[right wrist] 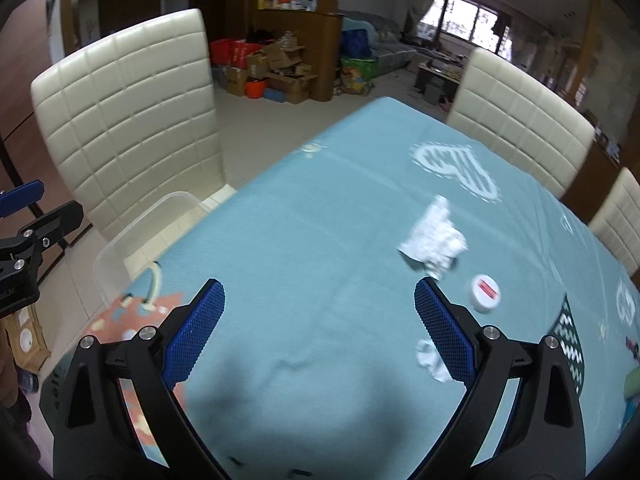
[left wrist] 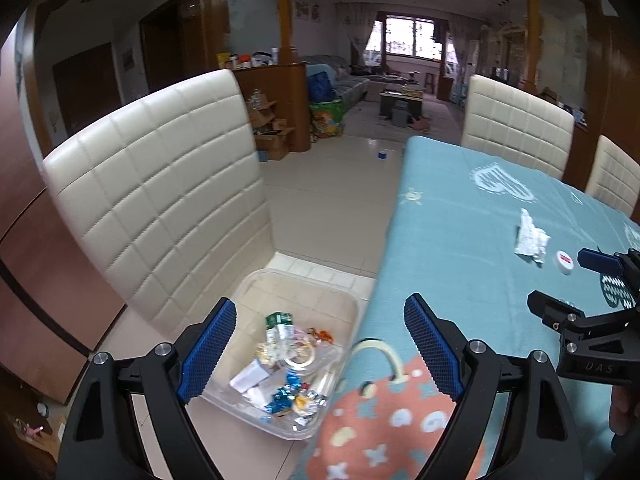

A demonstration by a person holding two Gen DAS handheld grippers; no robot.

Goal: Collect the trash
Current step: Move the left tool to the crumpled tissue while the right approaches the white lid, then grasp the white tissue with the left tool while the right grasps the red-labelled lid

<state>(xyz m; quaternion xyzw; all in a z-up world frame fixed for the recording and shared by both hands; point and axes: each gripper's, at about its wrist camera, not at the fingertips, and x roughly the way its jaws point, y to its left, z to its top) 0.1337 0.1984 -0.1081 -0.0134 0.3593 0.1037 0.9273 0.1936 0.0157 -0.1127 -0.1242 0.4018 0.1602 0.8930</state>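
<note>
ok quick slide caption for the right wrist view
Open right gripper over the blue tablecloth, crumpled paper and white cap ahead.

close wrist views, shared tablecloth point(left wrist: 460, 216)

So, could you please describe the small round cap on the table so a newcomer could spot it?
Find the table's blue cloth. Near its right side lies crumpled white paper; just beside it is the cap, the only round thing, white with a red label.

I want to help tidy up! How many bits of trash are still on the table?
3. A big crumpled paper lies mid-table, a round white cap sits just right of it, and a small paper scrap peeks from behind the right gripper's finger, which may hide more.
</note>
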